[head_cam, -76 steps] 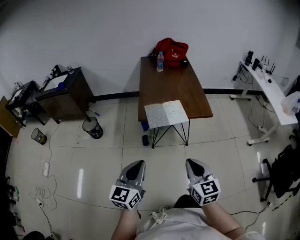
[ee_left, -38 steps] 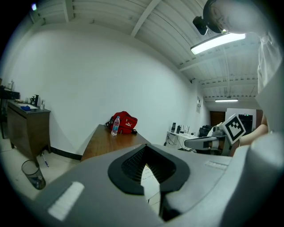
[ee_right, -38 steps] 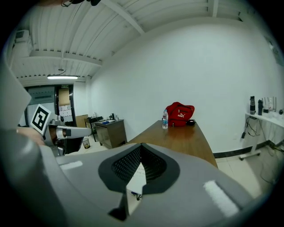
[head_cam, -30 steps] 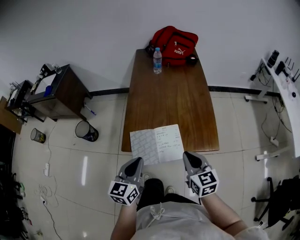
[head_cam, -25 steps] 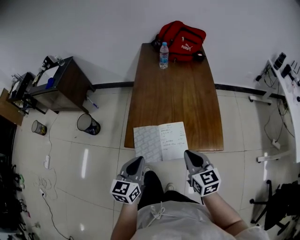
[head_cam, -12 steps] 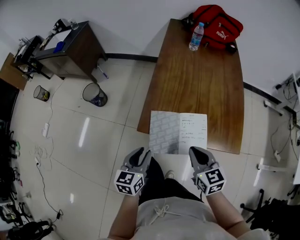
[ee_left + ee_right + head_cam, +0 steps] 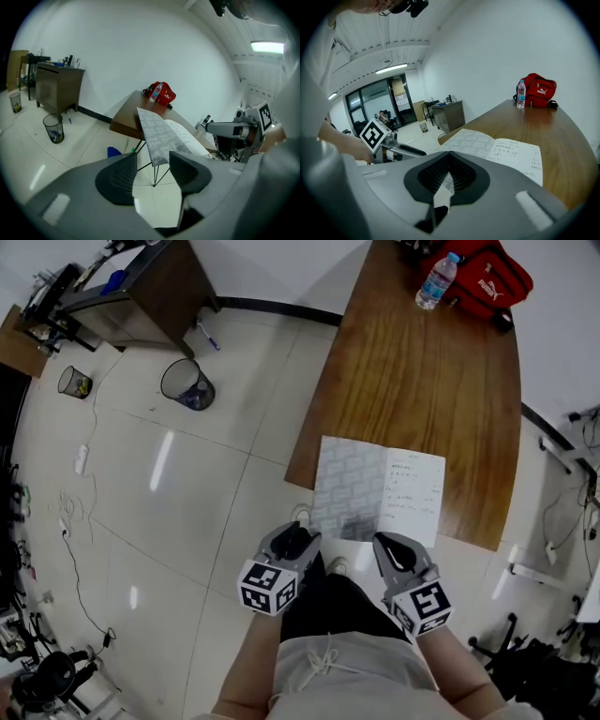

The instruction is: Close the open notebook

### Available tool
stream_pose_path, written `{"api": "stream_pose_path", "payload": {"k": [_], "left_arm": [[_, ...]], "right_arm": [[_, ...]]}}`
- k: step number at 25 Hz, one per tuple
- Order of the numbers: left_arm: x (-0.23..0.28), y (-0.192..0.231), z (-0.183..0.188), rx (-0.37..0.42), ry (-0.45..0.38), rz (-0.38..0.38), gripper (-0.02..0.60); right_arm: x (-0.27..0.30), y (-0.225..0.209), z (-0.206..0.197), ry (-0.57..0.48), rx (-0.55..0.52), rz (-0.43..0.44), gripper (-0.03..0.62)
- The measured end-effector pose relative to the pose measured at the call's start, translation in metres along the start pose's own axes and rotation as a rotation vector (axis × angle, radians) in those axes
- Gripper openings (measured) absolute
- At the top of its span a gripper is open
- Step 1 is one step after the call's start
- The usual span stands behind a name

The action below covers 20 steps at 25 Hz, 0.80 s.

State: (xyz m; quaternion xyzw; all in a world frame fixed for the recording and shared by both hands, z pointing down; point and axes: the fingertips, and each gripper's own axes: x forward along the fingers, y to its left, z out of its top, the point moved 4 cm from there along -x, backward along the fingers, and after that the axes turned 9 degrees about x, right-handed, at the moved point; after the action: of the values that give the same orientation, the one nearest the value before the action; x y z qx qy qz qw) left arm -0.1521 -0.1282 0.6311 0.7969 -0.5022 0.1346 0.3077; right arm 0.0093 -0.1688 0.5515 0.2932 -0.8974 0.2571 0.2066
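The open notebook (image 7: 380,491) lies at the near edge of the brown table (image 7: 422,390), its grey patterned left cover hanging over the table's corner and a written white page on the right. My left gripper (image 7: 298,532) is just short of that cover's near left corner. Its jaws are opening, and in the left gripper view the notebook's (image 7: 164,136) corner shows in the gap of the left gripper (image 7: 152,161), untouched by the pads. My right gripper (image 7: 392,545) is shut and empty, just before the notebook's (image 7: 501,150) near edge.
A red bag (image 7: 487,277) and a water bottle (image 7: 437,282) stand at the table's far end. Left of the table on the tiled floor are a black mesh bin (image 7: 186,385) and a dark cabinet (image 7: 141,282). The person's legs are below the grippers.
Both grippers have come down and forward to the notebook's near edge as the person stepped up to the table. The left jaws have gone from shut to open.
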Motion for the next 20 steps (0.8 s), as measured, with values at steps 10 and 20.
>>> {"api": "stream_pose_path", "payload": {"k": [10,20], "left_arm": [[0.014,0.001,0.004,-0.14,-0.035,-0.131,0.098],[0.002,-0.004,0.058,-0.04,-0.055,-0.172,0.027]], "right_arm": [[0.005,-0.003,-0.007,0.007,0.035,-0.032,0.007],[-0.008,-0.001,0.019,-0.081,0.044,-0.088,0.006]]}}
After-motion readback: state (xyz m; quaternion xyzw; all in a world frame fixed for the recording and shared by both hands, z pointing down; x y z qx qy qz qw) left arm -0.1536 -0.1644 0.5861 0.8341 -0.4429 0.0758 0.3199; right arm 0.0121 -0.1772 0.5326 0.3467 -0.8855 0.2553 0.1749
